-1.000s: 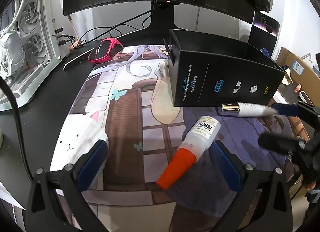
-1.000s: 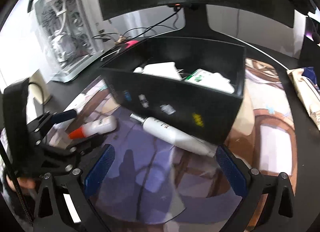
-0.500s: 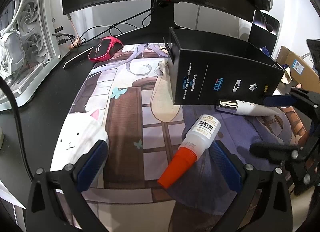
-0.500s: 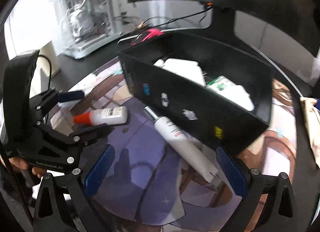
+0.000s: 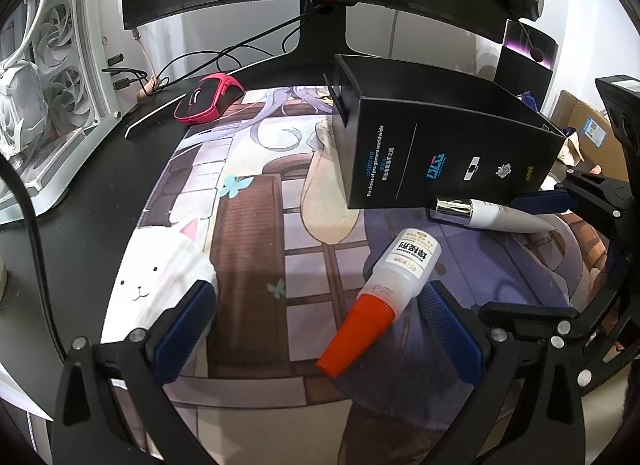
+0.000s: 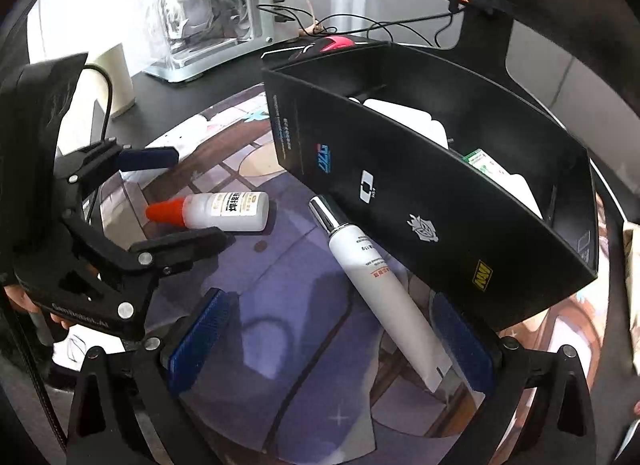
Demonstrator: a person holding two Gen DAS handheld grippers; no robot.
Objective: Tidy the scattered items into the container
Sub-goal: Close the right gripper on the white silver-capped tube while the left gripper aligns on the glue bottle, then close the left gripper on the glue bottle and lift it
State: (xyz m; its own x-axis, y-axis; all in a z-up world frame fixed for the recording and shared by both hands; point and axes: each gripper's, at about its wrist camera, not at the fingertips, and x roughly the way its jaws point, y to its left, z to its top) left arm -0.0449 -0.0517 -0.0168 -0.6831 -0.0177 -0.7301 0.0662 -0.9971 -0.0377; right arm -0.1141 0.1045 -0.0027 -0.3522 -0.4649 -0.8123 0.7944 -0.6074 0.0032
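Note:
A white glue bottle (image 5: 396,277) with an orange cap lies on the printed desk mat. It sits between the fingers of my open left gripper (image 5: 316,305), close to the right pad. A white tube (image 6: 384,285) with a silver cap lies along the front wall of the black box (image 6: 400,201). It reaches between the pads of my open right gripper (image 6: 330,329), nearer the right one. The box holds white items and a green-and-white packet (image 6: 484,163). The right wrist view also shows the bottle (image 6: 228,211) inside the left gripper (image 6: 172,201). Neither gripper touches its item.
A red mouse (image 5: 208,99) lies behind the mat near cables. A white PC case (image 5: 48,97) stands at the left and a monitor stand (image 5: 324,37) at the back. A cardboard box (image 5: 588,125) is at the right edge, with a bag (image 6: 632,265) beside the black box.
My right gripper has swung left and dropped towards the mat, so the tube now lies between its pads. The left gripper has barely shifted. Bottle, tube and box have not moved.

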